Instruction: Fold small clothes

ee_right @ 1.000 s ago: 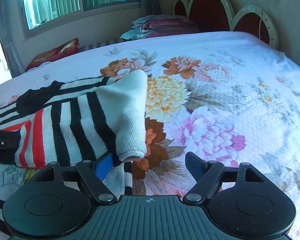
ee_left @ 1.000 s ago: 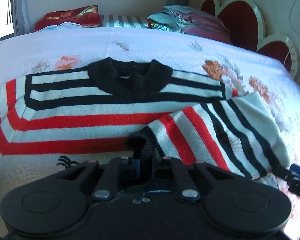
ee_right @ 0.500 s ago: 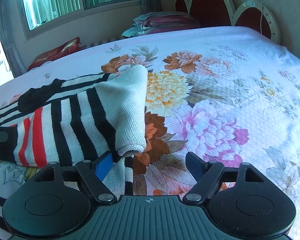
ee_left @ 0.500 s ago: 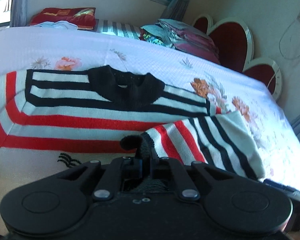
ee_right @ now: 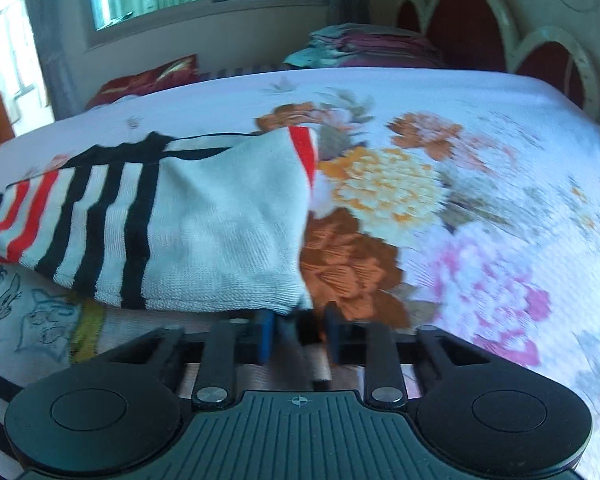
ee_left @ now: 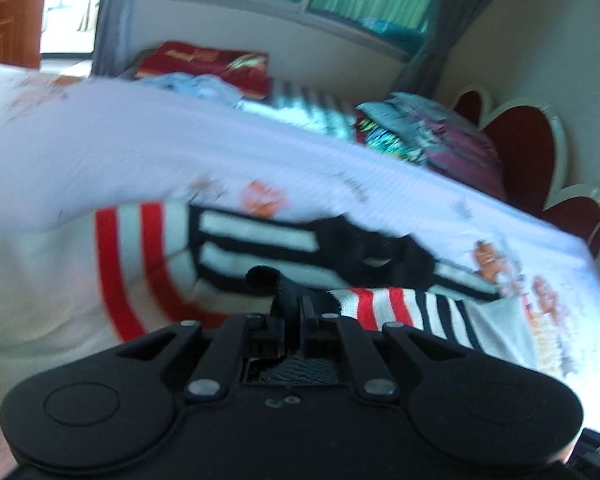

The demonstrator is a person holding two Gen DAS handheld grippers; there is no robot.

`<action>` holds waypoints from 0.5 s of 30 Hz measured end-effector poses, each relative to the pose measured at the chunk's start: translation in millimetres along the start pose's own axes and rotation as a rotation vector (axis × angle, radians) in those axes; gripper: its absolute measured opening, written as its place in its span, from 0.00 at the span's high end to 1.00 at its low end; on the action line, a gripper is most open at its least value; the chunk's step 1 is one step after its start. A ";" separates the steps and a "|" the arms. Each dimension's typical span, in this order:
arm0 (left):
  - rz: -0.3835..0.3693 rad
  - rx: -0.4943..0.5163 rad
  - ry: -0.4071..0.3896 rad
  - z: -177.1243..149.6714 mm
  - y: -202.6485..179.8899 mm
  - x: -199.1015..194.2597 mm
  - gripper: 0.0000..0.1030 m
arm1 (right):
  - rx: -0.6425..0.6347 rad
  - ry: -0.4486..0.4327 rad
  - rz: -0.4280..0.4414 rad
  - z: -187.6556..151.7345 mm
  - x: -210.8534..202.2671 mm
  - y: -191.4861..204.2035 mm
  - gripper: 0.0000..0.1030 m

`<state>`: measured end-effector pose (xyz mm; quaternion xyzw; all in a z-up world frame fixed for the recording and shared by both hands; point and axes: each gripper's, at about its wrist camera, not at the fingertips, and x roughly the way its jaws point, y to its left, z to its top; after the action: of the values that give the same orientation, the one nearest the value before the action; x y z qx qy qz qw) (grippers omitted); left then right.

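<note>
Pinching a black cuff, the left gripper [ee_left: 296,312] is clamped; the striped sweater [ee_left: 260,248] lies mid-frame on the bed [ee_right: 480,128]. The right gripper [ee_right: 298,334], jaws just closing, nips the sweater's edge.

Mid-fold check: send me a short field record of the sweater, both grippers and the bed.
garment: striped knit sweater, black, white and red, lying on the bed
sleeve: one sleeve folded across the body
left gripper: shut on the sleeve's black cuff, cuff lifted
right gripper: jaws have just been closing at the sweater's side edge; grip not confirmed
surface: floral white bedspread
background: folded clothes stack by the headboard
</note>
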<state>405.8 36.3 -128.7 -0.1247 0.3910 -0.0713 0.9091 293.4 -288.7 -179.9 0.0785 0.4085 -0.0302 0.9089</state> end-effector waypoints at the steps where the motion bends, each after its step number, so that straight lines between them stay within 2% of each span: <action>1: 0.007 0.006 0.018 -3.2 1.4 4.3 0.95 | -0.005 -0.012 0.000 1.2 -1.2 1.8 0.77; 3: 0.027 0.030 0.049 -12.0 1.4 13.9 0.95 | 0.035 -0.023 -0.018 0.8 -2.1 -3.6 0.81; 5: 0.041 0.053 0.087 -23.2 2.4 24.5 0.95 | 0.157 0.020 0.003 -4.1 4.3 -22.8 0.82; 7: 0.062 0.104 0.084 -28.6 -2.3 26.2 0.94 | 0.140 0.024 0.006 -3.0 0.2 -22.6 0.82; 9: 0.083 0.130 0.081 -27.0 -4.2 22.0 0.85 | 0.113 0.042 0.019 -0.2 -4.9 -21.8 0.82; 10: 0.099 0.121 0.073 -24.9 -3.3 18.1 0.73 | 0.116 0.045 0.027 0.5 -9.7 -24.2 0.81; 11: 0.118 0.113 0.050 -23.6 -1.9 11.1 0.69 | 0.119 0.043 0.039 1.0 -15.9 -27.1 0.78; 12: 0.140 0.110 0.015 -23.2 -0.1 2.6 0.66 | 0.120 0.028 0.039 1.5 -23.0 -29.0 0.67; 13: 0.156 0.112 -0.018 -22.7 1.0 -5.1 0.58 | 0.114 0.005 0.032 3.3 -30.3 -30.5 0.49; 14: 0.168 0.116 -0.044 -20.8 2.0 -13.0 0.54 | 0.101 -0.024 0.026 4.8 -37.3 -29.8 0.40; 15: 0.166 0.118 -0.058 -18.8 1.9 -17.1 0.53 | 0.083 -0.050 0.021 8.5 -41.6 -28.3 0.30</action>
<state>380.5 38.8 -129.8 -0.0400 0.3689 -0.0149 0.9285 268.7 -318.5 -146.6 0.1198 0.3833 -0.0395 0.9150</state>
